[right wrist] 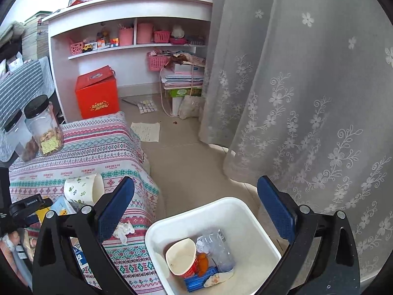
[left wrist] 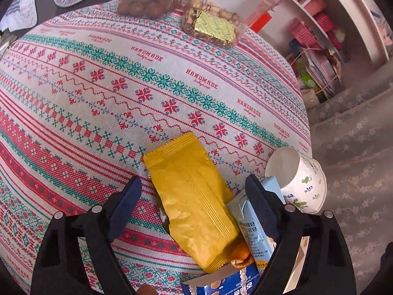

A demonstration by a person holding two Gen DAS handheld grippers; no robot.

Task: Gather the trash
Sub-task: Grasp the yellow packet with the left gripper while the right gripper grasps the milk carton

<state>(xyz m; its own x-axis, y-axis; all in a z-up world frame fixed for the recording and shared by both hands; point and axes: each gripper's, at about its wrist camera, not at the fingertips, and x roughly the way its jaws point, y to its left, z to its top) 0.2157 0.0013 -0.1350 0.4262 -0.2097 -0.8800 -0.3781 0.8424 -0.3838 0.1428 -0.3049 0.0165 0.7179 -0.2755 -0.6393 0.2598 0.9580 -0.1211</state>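
Note:
My left gripper (left wrist: 194, 186) is open just above the table, its jaws on either side of a yellow snack wrapper (left wrist: 191, 196) lying flat. A light blue milk carton (left wrist: 255, 223), an orange peel (left wrist: 239, 253), a blue cookie box (left wrist: 226, 284) and a tipped floral paper cup (left wrist: 298, 179) lie beside it. My right gripper (right wrist: 196, 206) is open and empty above a white trash bin (right wrist: 245, 216) on the floor, which holds a red paper cup (right wrist: 183, 258), clear plastic and wrappers. A crumpled tissue (right wrist: 124, 231) lies on the table edge.
Two clear jars of snacks (left wrist: 211, 22) stand at the table's far end, also seen in the right wrist view (right wrist: 44, 127). A lace curtain (right wrist: 307, 98) hangs right of the bin. A red box (right wrist: 97, 95) and pink shelves (right wrist: 137, 36) stand beyond on the floor.

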